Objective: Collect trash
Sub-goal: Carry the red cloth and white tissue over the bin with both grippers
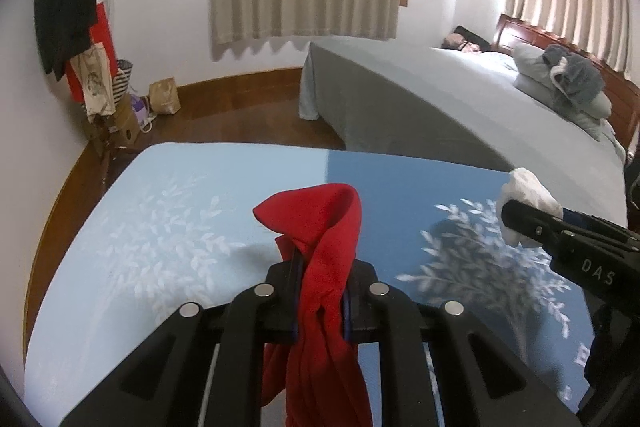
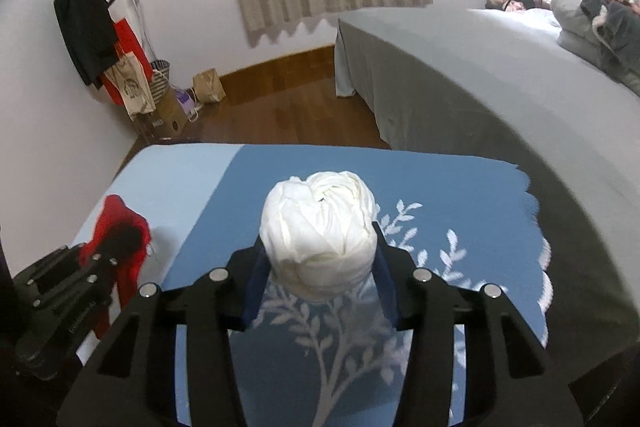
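The red cloth [image 1: 320, 267] runs off the bottom edge, and it hides the left gripper [image 1: 320, 259] tips.

A red cloth [image 1: 320, 267], limp and creased, hangs pinched at its middle, one end peaking up, the other drooping down. A white wad [image 2: 320, 239], twisted into a ball, sits squeezed at its sides above the blue cover [image 2: 460, 183]

Left gripper [image 1: 320, 259] fingers pinched together; right gripper [image 2: 318, 259] fingers clamped.
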`<state>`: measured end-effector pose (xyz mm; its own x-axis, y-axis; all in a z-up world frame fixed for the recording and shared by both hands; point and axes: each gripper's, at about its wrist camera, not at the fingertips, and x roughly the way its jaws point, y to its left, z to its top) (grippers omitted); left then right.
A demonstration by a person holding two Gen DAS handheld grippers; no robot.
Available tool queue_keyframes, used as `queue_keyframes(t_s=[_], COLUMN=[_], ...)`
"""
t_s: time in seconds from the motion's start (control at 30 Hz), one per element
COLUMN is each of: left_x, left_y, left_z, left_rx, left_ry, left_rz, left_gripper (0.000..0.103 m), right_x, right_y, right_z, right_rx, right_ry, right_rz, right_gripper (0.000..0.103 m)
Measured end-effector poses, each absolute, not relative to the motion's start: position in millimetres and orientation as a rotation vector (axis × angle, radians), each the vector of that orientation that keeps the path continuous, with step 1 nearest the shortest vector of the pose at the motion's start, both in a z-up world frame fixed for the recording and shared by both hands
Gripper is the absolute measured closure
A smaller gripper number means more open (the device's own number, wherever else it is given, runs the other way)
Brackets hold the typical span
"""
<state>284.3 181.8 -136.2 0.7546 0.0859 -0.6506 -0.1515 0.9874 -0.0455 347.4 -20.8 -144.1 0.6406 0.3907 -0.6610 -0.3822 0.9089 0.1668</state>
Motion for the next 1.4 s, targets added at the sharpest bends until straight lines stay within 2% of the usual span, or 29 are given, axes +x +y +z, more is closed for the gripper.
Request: queue_keyframes(t_s=[0.43, 0.87, 1.4], left_x=[231, 168, 101], left_y=[137, 75, 10], left_z=[-96, -64, -37], left_rx=[-0.080, -0.055, -0.019], left_ry=[0.639, 0.600, 0.542], left_rz=[0.045, -0.070, -0.217], left_gripper=[0.089, 0.089, 0.089], right_x=[268, 182, 112], right_y=[-77, -136, -191], right_z=[-104, -75, -45], right_rx=[0.081, 0.030, 0.032], right_ry=[0.702, 0.648, 0.569], right_rz=[0.421, 0.350, 0.277], right_gripper=[0.057, 0.056, 0.056])
